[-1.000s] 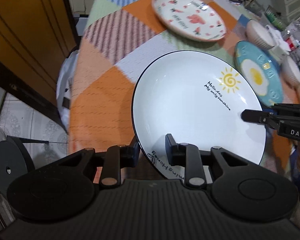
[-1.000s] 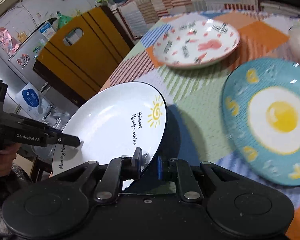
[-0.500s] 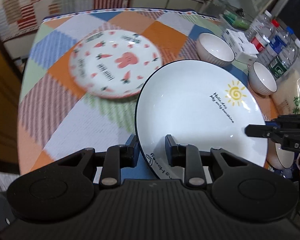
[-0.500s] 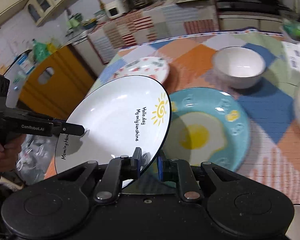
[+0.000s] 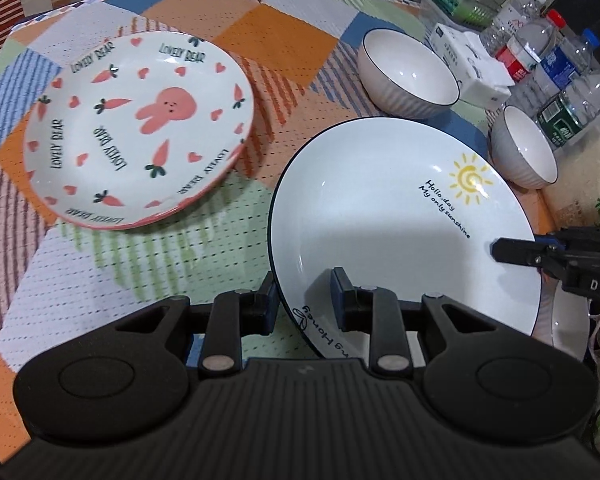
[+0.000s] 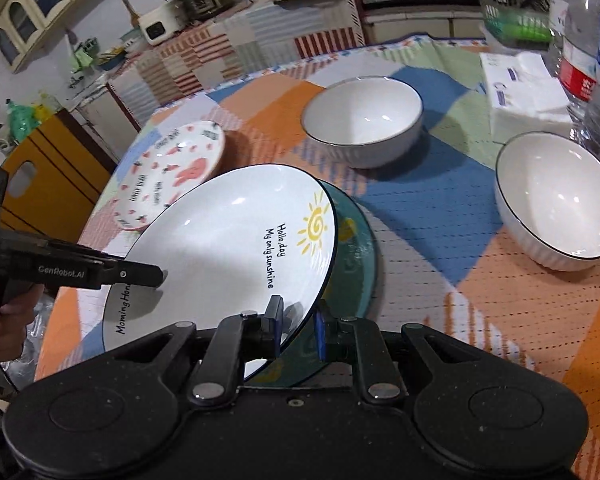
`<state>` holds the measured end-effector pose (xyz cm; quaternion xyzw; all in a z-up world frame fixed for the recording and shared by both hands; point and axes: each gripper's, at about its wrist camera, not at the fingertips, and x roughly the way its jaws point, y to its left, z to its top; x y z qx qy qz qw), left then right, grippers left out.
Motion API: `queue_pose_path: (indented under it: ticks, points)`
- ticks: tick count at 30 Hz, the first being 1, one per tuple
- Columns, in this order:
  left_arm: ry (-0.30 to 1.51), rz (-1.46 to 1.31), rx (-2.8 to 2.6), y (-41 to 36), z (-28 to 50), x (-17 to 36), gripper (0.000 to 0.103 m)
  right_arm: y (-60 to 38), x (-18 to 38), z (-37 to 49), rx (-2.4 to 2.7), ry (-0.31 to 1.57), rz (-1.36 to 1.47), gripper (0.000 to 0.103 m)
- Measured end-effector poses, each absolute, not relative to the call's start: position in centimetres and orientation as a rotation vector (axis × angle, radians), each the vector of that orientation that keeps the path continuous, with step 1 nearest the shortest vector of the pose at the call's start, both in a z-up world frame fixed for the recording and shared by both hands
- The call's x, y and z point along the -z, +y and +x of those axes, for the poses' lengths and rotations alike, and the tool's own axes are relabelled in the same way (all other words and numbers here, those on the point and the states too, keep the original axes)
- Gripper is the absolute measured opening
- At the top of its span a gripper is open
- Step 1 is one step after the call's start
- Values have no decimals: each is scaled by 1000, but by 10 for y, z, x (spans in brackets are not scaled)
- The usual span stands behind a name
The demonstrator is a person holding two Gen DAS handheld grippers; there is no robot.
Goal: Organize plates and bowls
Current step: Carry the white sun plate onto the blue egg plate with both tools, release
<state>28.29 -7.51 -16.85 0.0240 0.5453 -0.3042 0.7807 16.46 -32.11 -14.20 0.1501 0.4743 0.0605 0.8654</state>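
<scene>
- left wrist view: the left gripper (image 5: pixel 304 296) is clamped on the near rim of the white sun plate (image 5: pixel 384 220); the right gripper (image 5: pixel 500 250) grasps its opposite rim. the rabbit plate (image 5: pixel 136 128) lies left of the sun plate, two white bowls (image 5: pixel 410 74) beyond it.
- right wrist view: the right gripper (image 6: pixel 298 330) pinches the sun plate's (image 6: pixel 228 248) edge, which hangs tilted above the teal egg plate (image 6: pixel 356 248) on the checked tablecloth (image 6: pixel 500 300).

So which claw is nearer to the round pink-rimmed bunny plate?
Left. The left claw grips the white sun plate on the edge facing the bunny plate; the right claw grips the far edge.
</scene>
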Motion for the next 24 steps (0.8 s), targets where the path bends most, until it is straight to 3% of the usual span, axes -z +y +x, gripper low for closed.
queue_pose_path:
  ticks: [15,24]
  points:
    - [1208,105,637,-90,284,179,26,-323,154,177,-64,1065,264,22]
    - [1225,158,626,-100,280,182,26,-288,156,186,78,1147,27,32]
